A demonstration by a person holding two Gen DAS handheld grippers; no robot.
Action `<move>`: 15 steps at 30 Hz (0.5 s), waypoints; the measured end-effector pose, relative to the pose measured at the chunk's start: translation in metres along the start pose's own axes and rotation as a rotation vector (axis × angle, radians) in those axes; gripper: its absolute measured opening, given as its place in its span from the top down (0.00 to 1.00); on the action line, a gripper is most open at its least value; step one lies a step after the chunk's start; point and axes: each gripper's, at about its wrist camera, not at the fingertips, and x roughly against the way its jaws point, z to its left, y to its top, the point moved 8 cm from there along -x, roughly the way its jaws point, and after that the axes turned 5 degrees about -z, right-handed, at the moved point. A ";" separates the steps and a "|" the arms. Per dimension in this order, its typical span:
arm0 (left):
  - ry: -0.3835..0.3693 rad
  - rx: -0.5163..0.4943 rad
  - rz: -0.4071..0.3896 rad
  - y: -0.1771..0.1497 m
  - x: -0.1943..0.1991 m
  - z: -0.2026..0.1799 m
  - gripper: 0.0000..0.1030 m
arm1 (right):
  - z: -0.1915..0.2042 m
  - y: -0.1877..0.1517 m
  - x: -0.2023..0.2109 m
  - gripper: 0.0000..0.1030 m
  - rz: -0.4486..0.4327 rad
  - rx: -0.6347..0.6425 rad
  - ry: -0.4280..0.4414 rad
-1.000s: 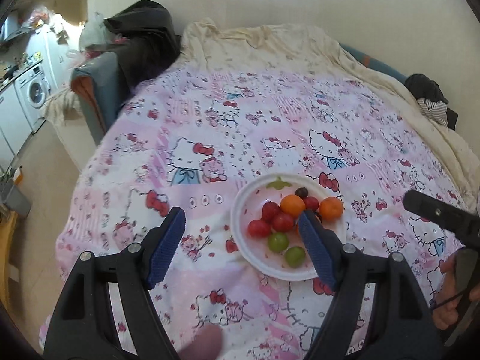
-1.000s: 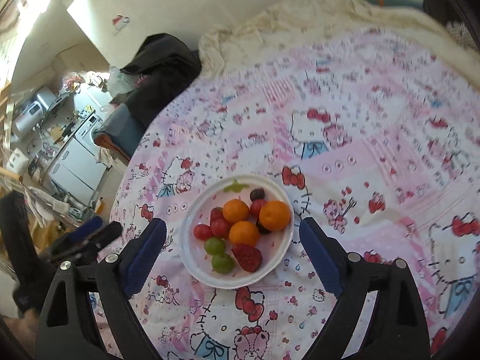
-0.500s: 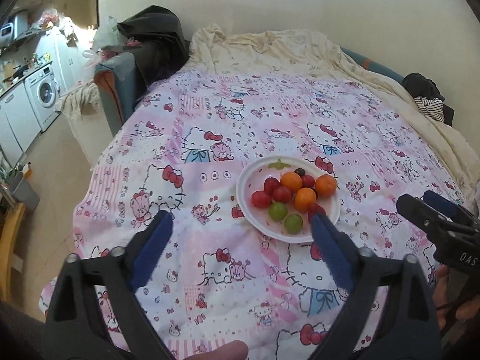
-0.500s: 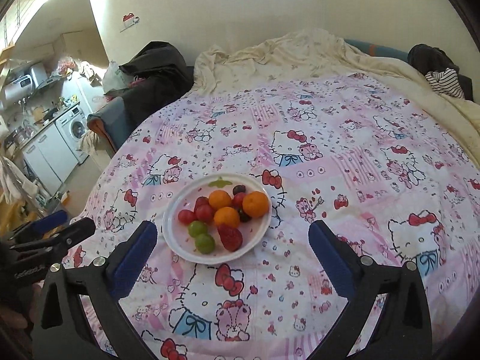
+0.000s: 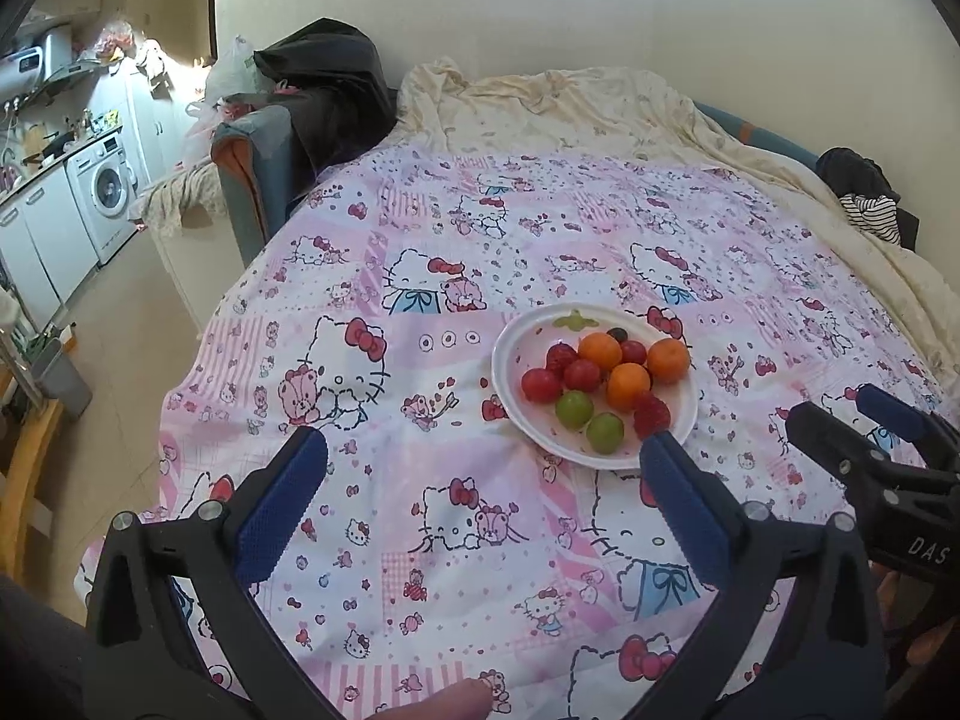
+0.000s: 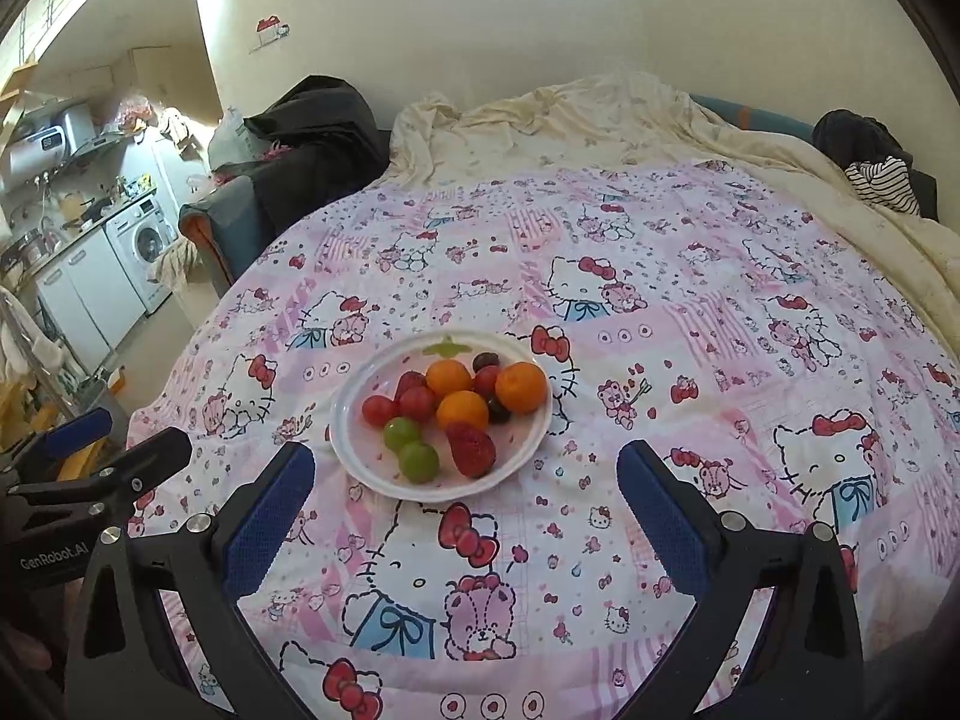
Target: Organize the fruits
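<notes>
Held both grippers wide, nothing between the jaws; left gripper [image 5: 480,480] had just been opening. Found the plate [image 6: 354,420] of fruit on the patterned quilt [image 6: 690,312], just beyond the right gripper [image 6: 465,492] and a little left of its centre line. From the left gripper, lay ahead and off to the right, past its right finger [image 5: 681,501]. Judged the right hand nearer and better aligned. Strawberry [image 6: 472,449] and two green grapes [image 6: 410,447] nearest, oranges [image 6: 522,386] behind.
</notes>
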 end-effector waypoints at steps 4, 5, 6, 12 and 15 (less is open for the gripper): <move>-0.001 0.021 0.003 0.001 -0.001 0.005 0.00 | -0.001 -0.001 -0.002 0.00 0.004 -0.001 -0.009; -0.002 0.028 0.005 0.001 -0.001 0.006 0.00 | -0.001 -0.002 -0.003 0.00 0.006 0.000 -0.010; -0.003 0.032 0.006 0.001 -0.001 0.006 0.00 | -0.001 -0.002 -0.003 0.00 0.007 0.002 -0.011; -0.014 0.049 0.021 0.000 -0.003 0.007 0.00 | 0.000 -0.003 -0.003 0.00 0.002 0.013 -0.022; -0.011 0.037 0.017 0.000 -0.003 0.005 0.00 | -0.001 -0.001 -0.003 0.00 -0.002 0.009 -0.023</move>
